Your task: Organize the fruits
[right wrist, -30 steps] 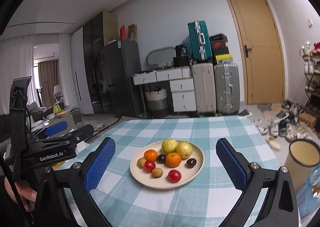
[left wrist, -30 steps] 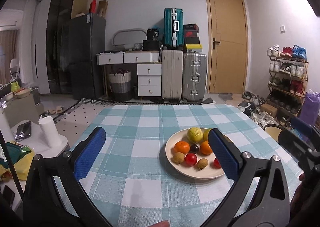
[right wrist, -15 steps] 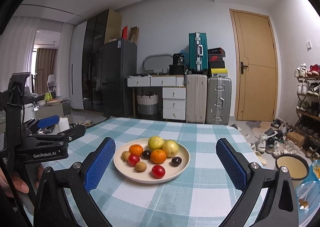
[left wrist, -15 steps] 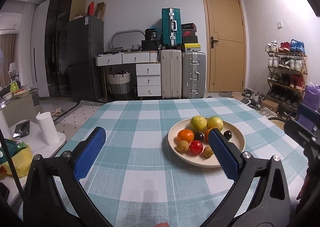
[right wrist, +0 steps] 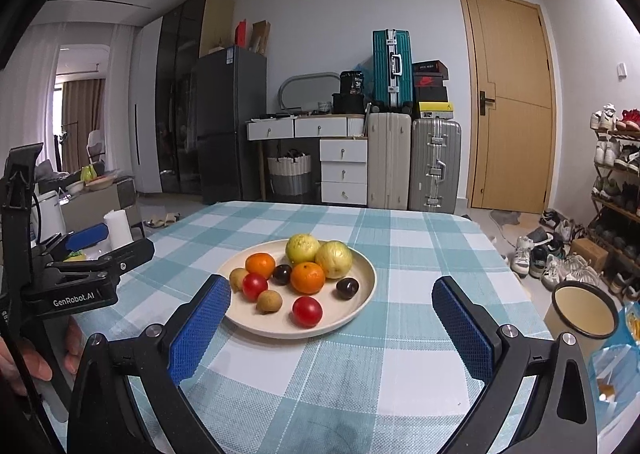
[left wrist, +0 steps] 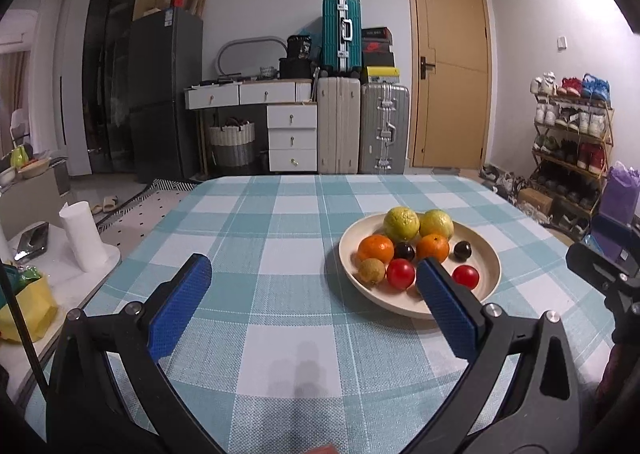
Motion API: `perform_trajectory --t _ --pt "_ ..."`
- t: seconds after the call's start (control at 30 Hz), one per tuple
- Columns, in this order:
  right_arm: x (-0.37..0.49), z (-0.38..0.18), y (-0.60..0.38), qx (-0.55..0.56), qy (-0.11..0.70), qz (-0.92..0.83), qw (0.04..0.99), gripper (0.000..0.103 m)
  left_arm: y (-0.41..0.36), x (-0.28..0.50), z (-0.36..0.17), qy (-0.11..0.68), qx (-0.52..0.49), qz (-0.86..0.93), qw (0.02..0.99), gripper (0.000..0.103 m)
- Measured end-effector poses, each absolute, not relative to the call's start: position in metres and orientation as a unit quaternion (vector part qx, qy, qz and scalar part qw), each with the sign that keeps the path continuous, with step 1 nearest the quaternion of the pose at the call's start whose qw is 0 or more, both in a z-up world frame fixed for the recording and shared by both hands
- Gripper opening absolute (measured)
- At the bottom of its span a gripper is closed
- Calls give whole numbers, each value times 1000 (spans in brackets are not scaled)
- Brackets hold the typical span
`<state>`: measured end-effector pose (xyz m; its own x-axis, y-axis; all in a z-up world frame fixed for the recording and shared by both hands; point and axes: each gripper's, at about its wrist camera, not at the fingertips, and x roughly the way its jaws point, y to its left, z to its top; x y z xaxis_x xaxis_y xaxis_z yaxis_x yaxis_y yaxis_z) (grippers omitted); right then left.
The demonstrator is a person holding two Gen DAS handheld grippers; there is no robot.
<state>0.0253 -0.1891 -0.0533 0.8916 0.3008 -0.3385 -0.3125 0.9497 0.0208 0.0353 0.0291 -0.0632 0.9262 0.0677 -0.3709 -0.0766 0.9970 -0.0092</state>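
Observation:
A cream plate [left wrist: 486, 274] [right wrist: 362, 296] on the teal checked tablecloth holds two yellow-green guavas [left wrist: 401, 223], two oranges [left wrist: 375, 248], two dark plums, two red tomatoes [right wrist: 307, 311] and small brown fruits [right wrist: 269, 301]. My left gripper [left wrist: 314, 286] is open and empty above the cloth, left of the plate; its right finger hides part of the plate's near rim. My right gripper [right wrist: 332, 304] is open and empty, with the plate just ahead between its fingers. The left gripper's body shows at the left of the right wrist view [right wrist: 76, 274].
The table [left wrist: 280, 214] drops off at its far and side edges. A paper roll [left wrist: 83, 236] stands on a low white stand to the left. A round bin [right wrist: 582, 312] and shoes lie on the floor to the right. Suitcases and drawers stand behind.
Both grippers have dropped lower and come closer to the table, so the plate looks nearer and flatter. Both stay open. The fruits have not moved.

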Motion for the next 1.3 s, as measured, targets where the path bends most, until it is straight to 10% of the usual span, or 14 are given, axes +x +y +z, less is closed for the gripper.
perform_trajectory --t 1.3 --pt "21 -52 -190 -17 164 158 973 103 25 22 -60 151 -10 23 988 102"
